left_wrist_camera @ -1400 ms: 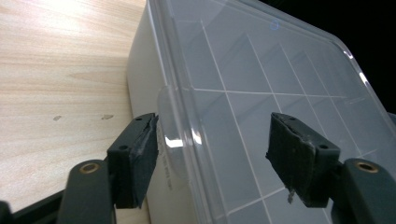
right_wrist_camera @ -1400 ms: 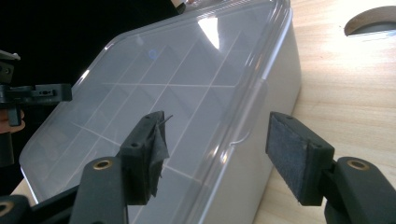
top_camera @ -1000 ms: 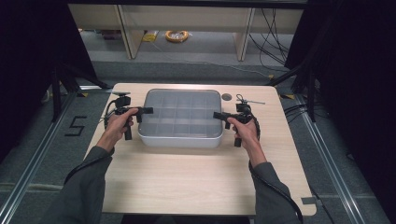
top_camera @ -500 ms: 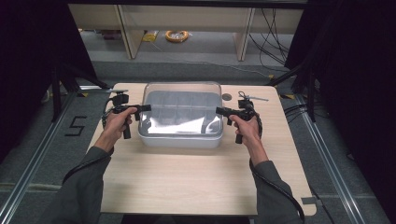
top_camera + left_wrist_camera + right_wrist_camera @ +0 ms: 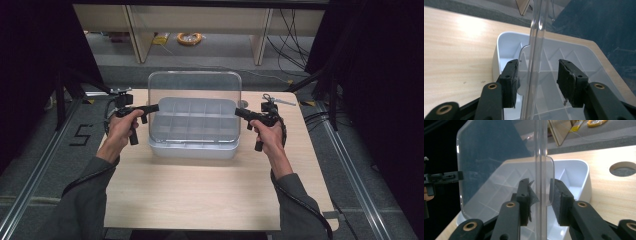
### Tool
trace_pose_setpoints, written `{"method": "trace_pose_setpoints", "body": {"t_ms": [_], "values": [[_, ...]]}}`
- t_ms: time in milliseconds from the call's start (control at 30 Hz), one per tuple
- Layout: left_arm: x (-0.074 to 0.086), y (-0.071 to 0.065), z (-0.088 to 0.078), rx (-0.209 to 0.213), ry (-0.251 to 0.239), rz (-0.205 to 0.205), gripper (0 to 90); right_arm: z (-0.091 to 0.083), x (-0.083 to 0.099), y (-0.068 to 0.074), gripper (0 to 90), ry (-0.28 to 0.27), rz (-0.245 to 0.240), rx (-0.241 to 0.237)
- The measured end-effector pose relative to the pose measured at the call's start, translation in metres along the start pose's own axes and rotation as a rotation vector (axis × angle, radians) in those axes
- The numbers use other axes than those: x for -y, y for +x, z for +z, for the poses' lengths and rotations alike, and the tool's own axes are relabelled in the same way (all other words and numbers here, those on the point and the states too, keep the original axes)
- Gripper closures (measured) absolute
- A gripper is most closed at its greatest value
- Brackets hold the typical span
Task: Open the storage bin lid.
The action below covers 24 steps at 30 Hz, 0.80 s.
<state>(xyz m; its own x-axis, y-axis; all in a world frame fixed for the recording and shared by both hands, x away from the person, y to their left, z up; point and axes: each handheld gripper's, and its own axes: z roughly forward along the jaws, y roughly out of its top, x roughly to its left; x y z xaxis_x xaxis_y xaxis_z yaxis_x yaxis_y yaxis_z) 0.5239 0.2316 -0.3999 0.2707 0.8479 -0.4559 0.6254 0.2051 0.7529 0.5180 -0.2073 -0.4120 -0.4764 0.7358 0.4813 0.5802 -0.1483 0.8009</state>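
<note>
Your clear lid [image 5: 195, 100] is colourless and see-through, with pale glare along its edges. The divided box [image 5: 192, 145] under it is white, its partitions drawing a grid of pale grey lines. Your left gripper [image 5: 152, 107] and right gripper [image 5: 240, 112] are matt black; in the gripper views, brass-coloured rivets mark their jaws. The table [image 5: 200, 200] is light wood with a fine straight grain. Your sleeves [image 5: 75, 210] are grey. Beyond the table, the floor [image 5: 220, 55] is grey, carrying a yellow coil [image 5: 189, 38]. The surrounding curtains [image 5: 380, 100] are black.
</note>
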Motion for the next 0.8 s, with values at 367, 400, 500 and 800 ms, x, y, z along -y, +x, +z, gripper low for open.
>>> {"method": "trace_pose_setpoints", "body": {"t_ms": [367, 400, 500, 800], "values": [[-0.003, -0.016, -0.027, 0.018, -0.040, 0.047, 52.7, -0.021, -0.003, 0.016, 71.0, -0.035, -0.036, -0.019], [-0.002, -0.018, -0.029, 0.018, -0.042, 0.050, 52.6, -0.023, -0.003, 0.018, 71.0, -0.037, -0.030, -0.020], [0.004, -0.021, -0.035, 0.025, -0.044, 0.063, 52.7, -0.029, -0.001, 0.022, 70.8, -0.041, -0.044, -0.014], [0.022, -0.026, -0.046, 0.030, -0.050, 0.096, 52.7, -0.047, 0.018, 0.031, 70.9, -0.048, -0.077, -0.008]]}}
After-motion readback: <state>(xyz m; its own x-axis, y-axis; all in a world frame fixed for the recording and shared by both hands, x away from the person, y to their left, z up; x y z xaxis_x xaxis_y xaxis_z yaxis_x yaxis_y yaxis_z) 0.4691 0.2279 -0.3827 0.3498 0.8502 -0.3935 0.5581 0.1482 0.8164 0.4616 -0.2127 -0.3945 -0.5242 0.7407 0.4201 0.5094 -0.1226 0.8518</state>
